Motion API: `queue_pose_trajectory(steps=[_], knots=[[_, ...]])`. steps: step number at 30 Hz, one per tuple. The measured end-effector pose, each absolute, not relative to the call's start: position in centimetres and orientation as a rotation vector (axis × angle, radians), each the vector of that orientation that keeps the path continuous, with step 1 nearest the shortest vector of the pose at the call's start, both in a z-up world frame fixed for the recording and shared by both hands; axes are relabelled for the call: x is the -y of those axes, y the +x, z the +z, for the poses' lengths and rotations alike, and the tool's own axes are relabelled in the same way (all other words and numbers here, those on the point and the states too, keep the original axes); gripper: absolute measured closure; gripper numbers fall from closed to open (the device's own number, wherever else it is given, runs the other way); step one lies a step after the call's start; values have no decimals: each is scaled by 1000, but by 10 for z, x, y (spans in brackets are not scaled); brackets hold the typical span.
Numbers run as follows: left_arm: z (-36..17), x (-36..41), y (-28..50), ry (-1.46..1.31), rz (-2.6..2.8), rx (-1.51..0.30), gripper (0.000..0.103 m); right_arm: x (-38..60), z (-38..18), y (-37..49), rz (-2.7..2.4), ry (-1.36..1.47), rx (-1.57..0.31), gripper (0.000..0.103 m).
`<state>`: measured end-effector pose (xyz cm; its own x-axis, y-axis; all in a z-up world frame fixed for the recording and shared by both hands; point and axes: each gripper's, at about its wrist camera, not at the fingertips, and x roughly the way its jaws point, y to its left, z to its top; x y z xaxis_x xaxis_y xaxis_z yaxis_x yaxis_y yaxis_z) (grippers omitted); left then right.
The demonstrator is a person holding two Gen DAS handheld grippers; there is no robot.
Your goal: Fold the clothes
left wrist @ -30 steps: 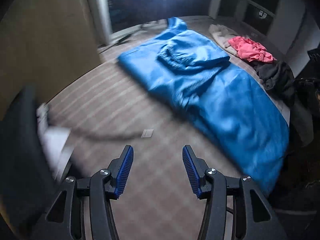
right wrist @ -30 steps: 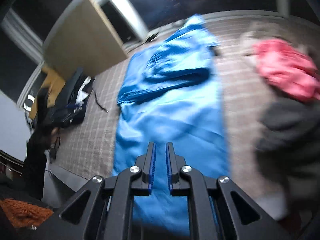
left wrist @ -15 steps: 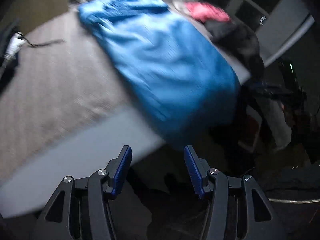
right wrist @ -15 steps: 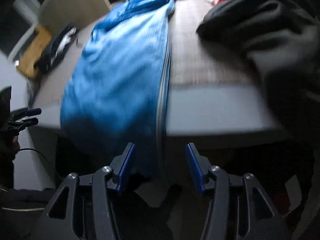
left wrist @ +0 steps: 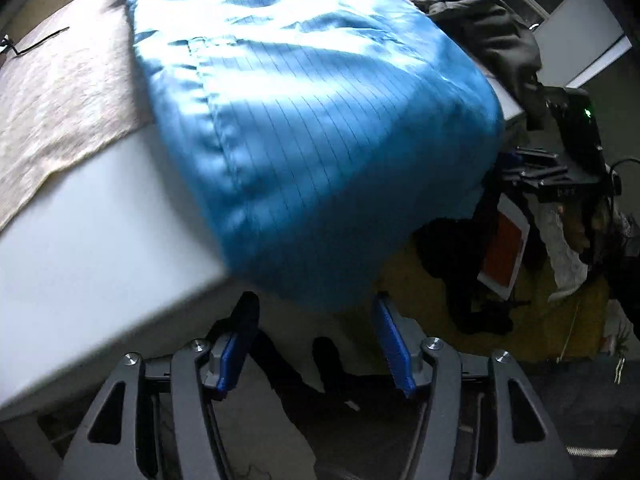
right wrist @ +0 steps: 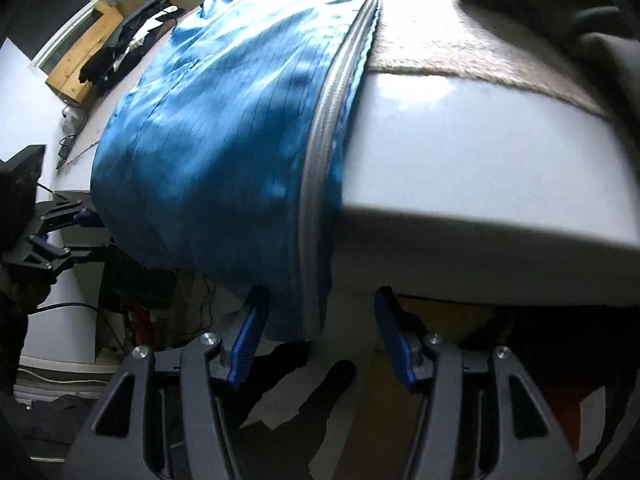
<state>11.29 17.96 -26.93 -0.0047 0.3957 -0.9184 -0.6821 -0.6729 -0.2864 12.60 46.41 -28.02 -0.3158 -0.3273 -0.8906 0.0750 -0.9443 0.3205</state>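
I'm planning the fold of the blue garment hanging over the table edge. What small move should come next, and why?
Probably ease both open grippers, left gripper and right gripper, up to the blue garment's hanging hem and close: the jaws stand apart just below it, gripping nothing.

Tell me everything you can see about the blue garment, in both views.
The blue garment is shiny, thin cloth with fine dark stripe lines and a stitched seam. A pale grey zipper runs along one edge. It lies lengthwise on the beige cover of the white table, wrinkled at the far end. Its near end hangs over the table's edge. The hanging hem is just beyond the open jaws of both grippers; neither presses on it.
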Motion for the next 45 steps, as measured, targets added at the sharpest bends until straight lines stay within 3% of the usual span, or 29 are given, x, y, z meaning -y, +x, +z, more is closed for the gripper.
queue_pose_trajectory(steps=[8,11,12,13,14,16,26,30,36,45], knots=[[-270,-181,110,-1527,1740,-187,47,-461,-281,108,-2254,1602,283,48],[-264,-181,107,-1531,1728,-112,54,-459,-284,102,-2212,1603,304,50],[-262,-181,107,-1526,1734,-101,60,-459,-283,101,-2209,1602,306,58],[-260,-181,109,-1517,1752,-108,77,-459,-282,100,-2206,1599,306,79],[-258,-181,110,-1509,1767,-112,86,-459,-281,99,-2203,1597,305,88],[-253,-180,113,-1498,1758,-97,92,-456,-272,102,-2207,1575,283,96],[-200,-158,129,-1388,1743,19,95,-485,-189,146,-2219,1323,343,98],[-211,-164,134,-1415,1736,-18,95,-501,-198,151,-2215,1324,424,98],[-220,-170,136,-1459,1718,-12,97,-480,-229,150,-2193,1434,396,98],[-185,-141,122,-1415,1712,154,97,-524,-200,158,-2097,1216,853,98]])
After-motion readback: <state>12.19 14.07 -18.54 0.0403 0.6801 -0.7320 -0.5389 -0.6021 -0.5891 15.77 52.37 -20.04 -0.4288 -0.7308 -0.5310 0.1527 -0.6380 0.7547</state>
